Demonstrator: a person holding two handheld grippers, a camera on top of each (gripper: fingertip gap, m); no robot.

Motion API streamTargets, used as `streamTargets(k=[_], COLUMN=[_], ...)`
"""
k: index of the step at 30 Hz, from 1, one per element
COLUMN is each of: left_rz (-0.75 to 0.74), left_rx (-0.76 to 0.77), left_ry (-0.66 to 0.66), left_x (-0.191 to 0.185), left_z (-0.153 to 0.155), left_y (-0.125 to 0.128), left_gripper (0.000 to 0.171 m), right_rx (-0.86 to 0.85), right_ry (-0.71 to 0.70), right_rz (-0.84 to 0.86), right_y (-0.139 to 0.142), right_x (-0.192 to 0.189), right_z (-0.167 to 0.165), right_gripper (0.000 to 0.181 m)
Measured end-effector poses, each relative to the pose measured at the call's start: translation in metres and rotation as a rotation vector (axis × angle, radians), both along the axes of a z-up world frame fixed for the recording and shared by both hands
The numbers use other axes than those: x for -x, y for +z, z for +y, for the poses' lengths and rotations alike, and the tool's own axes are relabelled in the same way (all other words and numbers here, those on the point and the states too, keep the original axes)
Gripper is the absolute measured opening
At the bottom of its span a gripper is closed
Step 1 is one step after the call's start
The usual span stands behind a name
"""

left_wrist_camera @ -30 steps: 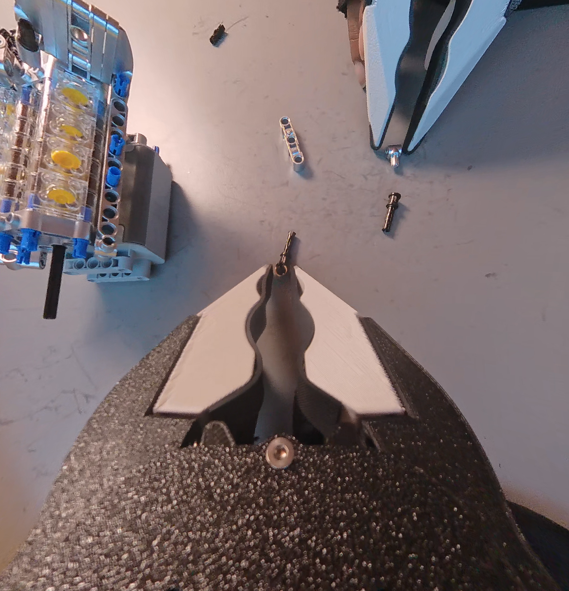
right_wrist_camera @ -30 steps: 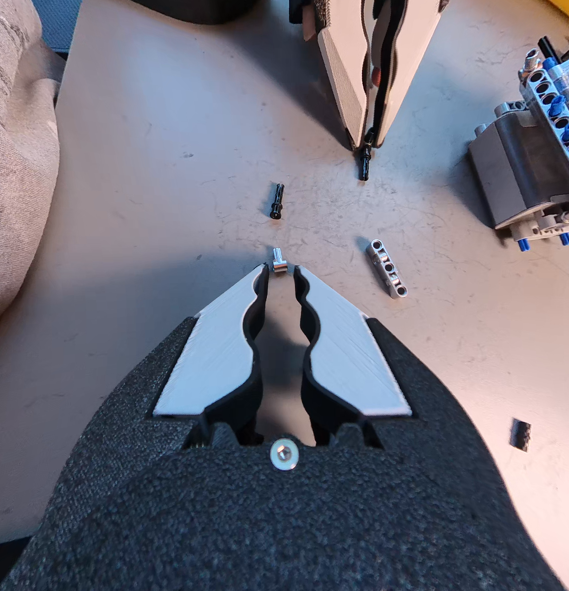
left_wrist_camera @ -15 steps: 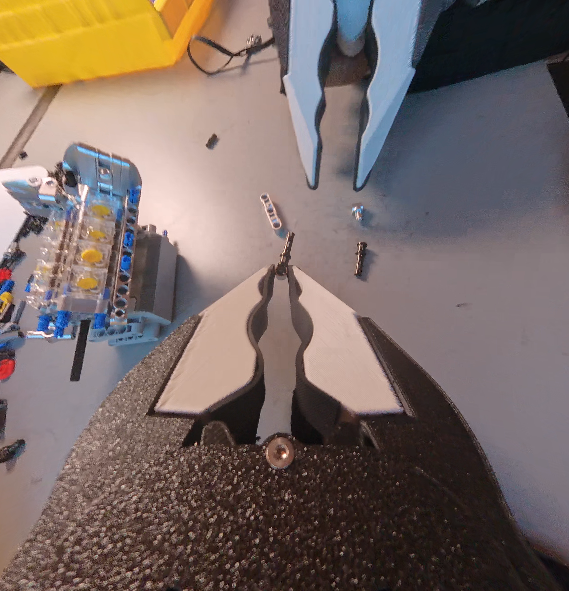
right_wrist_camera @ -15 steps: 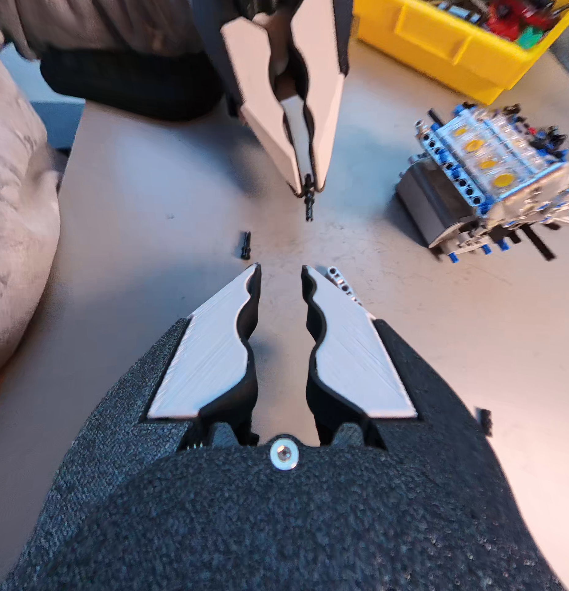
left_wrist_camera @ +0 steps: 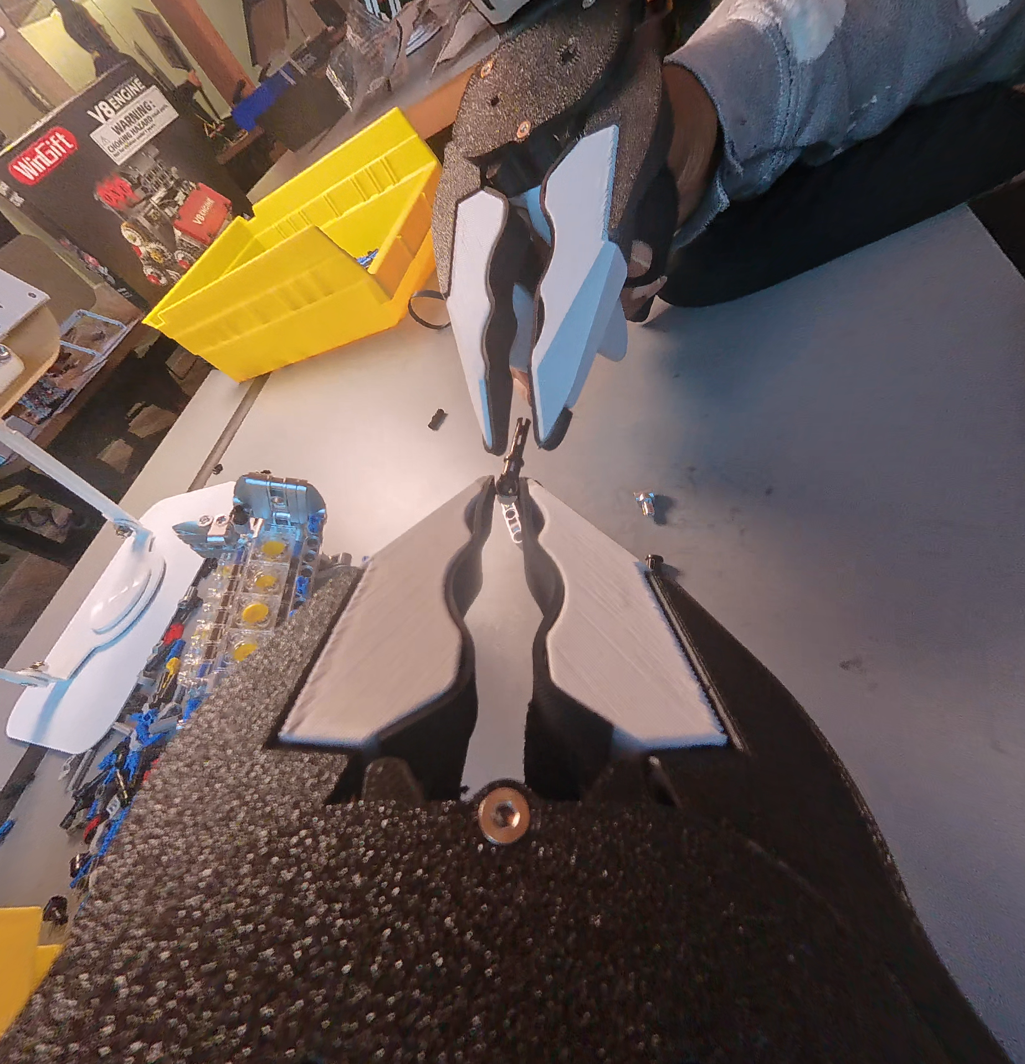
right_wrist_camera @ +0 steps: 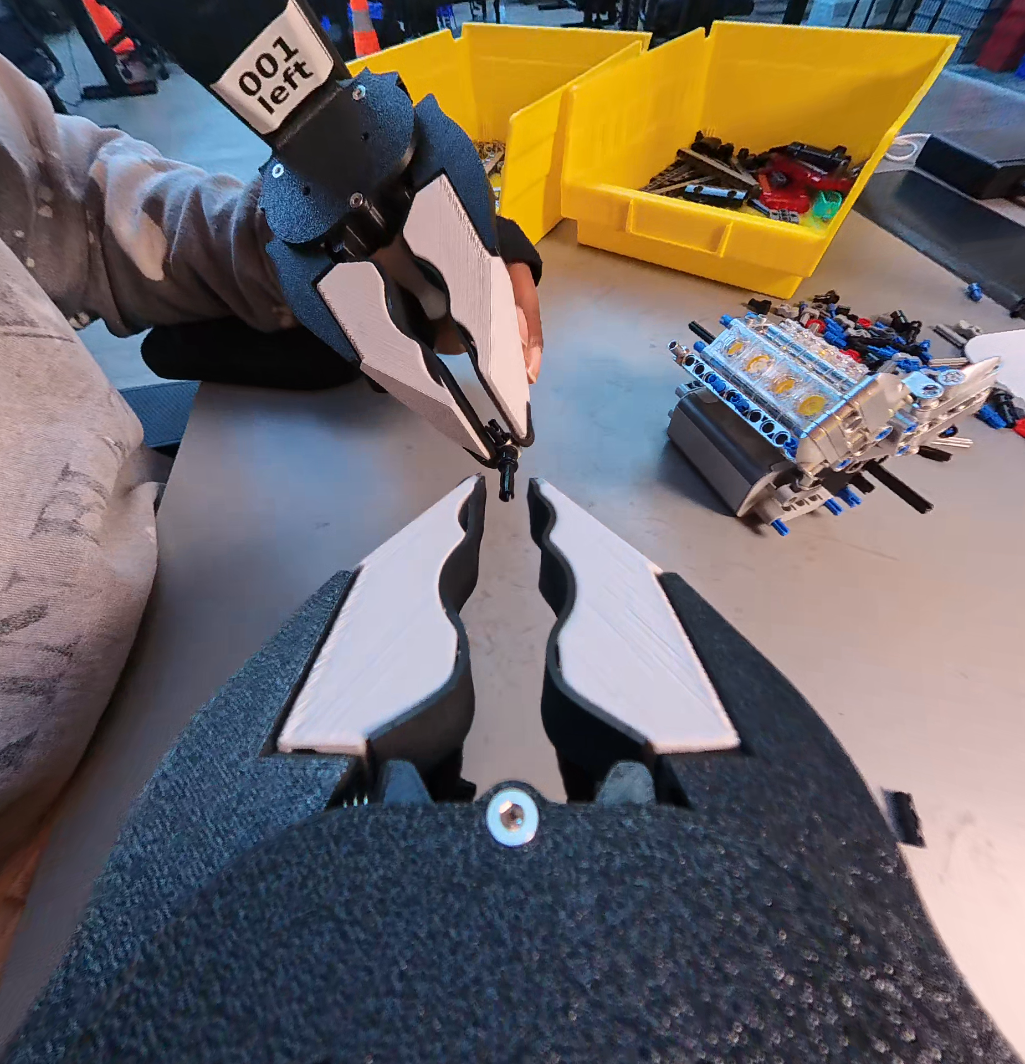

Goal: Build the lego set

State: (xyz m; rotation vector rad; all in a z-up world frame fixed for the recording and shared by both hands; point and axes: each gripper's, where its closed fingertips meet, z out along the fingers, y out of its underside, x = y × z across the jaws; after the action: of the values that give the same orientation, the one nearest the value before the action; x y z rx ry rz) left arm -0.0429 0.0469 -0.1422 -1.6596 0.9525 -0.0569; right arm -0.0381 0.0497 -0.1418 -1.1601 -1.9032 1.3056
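Printed lettering showing on a white sticker on the left gripper's black handle, more print and a warning panel showing on a dark product box behind the yellow bins

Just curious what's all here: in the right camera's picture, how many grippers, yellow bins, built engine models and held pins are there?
Black-and-white two-finger grippers: 2 (left gripper, right gripper)
Yellow plastic bins: 2 (front bin, back bin)
Grey-and-blue brick-built engine model: 1
Thin black plastic pin, held by the left gripper: 1
Total: 6
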Motion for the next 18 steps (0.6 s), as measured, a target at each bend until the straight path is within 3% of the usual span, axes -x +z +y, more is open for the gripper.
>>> streamTargets(k=[4, 14, 18], left_rz=[-0.012, 0.01, 0.04], left_rx=[-0.007, 0.021, 0.319], left_ry=[0.004, -0.001, -0.042], left_x=[0.001, 0.002, 0.012], left_z=[0.0, 0.0, -0.017], left_y=[0.002, -0.005, -0.045], left_gripper=[0.006, 0.006, 0.006], right_rx=[-0.003, -0.029, -0.107], right_ry=[-0.006, 0.01, 0.125], right_rz=[0.014, -0.011, -0.144], right_y=[0.001, -0.005, -0.029], right_x=[0.001, -0.001, -0.018], right_z=[0.0, 0.0, -0.006], right_gripper=[0.004, 0.013, 0.025])
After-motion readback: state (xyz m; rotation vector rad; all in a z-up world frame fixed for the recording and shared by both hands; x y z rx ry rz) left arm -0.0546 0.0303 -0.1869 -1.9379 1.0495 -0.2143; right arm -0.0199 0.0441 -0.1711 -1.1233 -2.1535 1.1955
